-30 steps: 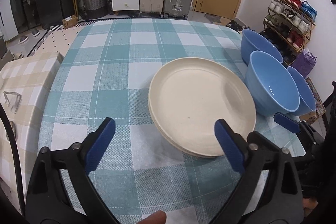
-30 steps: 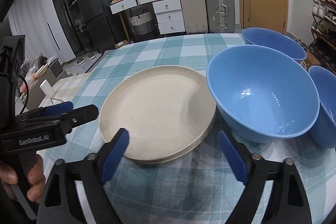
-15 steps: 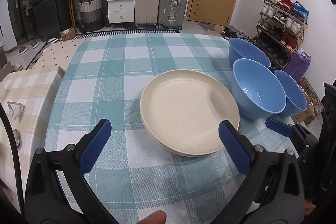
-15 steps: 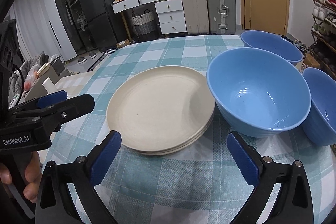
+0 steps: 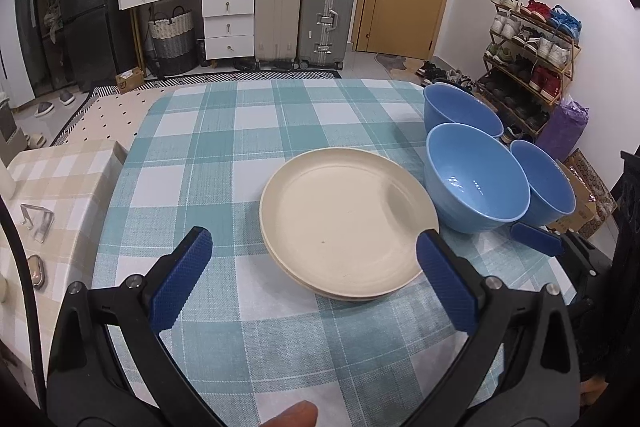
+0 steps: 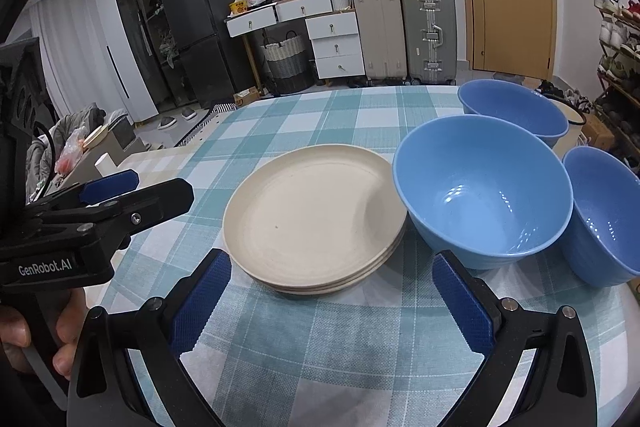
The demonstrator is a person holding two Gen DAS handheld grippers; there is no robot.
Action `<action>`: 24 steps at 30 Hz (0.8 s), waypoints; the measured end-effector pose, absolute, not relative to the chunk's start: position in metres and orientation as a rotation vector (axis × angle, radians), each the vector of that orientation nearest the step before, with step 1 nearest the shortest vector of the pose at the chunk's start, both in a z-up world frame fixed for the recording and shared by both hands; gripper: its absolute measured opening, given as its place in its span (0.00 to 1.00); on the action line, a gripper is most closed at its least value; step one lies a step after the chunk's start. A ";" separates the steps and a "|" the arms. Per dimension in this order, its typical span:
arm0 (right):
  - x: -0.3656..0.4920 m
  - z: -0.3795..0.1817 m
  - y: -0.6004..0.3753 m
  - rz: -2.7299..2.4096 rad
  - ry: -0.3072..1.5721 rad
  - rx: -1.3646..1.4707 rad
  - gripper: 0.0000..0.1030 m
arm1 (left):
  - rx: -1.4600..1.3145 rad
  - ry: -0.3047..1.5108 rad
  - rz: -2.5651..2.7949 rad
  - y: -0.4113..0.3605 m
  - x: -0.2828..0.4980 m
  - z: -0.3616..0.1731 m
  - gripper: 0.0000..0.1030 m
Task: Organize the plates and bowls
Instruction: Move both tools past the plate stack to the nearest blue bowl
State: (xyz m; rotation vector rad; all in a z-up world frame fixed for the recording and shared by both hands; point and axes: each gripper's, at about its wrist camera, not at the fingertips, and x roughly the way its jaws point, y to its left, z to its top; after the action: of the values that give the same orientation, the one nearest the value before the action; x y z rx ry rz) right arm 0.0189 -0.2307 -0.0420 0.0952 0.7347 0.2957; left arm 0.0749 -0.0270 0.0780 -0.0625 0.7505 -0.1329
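Both grippers, left (image 5: 310,267) and right (image 6: 330,291), have retreated, jaws released; plates (image 6: 314,223) stacked at twelve o'clock, bowls (image 6: 480,195) unnested.

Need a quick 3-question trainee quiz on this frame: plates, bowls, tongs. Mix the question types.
1. True or false: the cream plates sit in one stack on the checked tablecloth.
2. How many blue bowls stand to the right of the stack?
3. Multiple choice: the left tongs and right tongs are A) both open and empty, B) both shut on a plate, C) one holding a bowl.

Key:
1. True.
2. Three: the middle bowl, the far bowl and the right bowl, all separate, none nested.
3. A.
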 end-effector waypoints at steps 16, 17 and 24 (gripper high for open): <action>0.012 -0.008 -0.281 0.230 0.674 0.122 0.99 | -0.095 0.766 -0.170 -0.044 0.079 0.088 0.99; 0.012 -0.006 -0.286 0.222 0.671 0.124 0.99 | -0.093 0.769 -0.171 -0.046 0.083 0.087 0.99; 0.015 0.009 -0.321 0.175 0.643 0.136 0.99 | -0.080 0.765 -0.191 -0.070 0.101 0.090 0.99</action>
State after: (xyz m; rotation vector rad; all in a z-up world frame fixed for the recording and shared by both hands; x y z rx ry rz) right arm 0.0150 -0.3208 0.0092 0.1358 0.6434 0.1755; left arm 0.1013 -0.0701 0.0895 -0.0796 0.7649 -0.1907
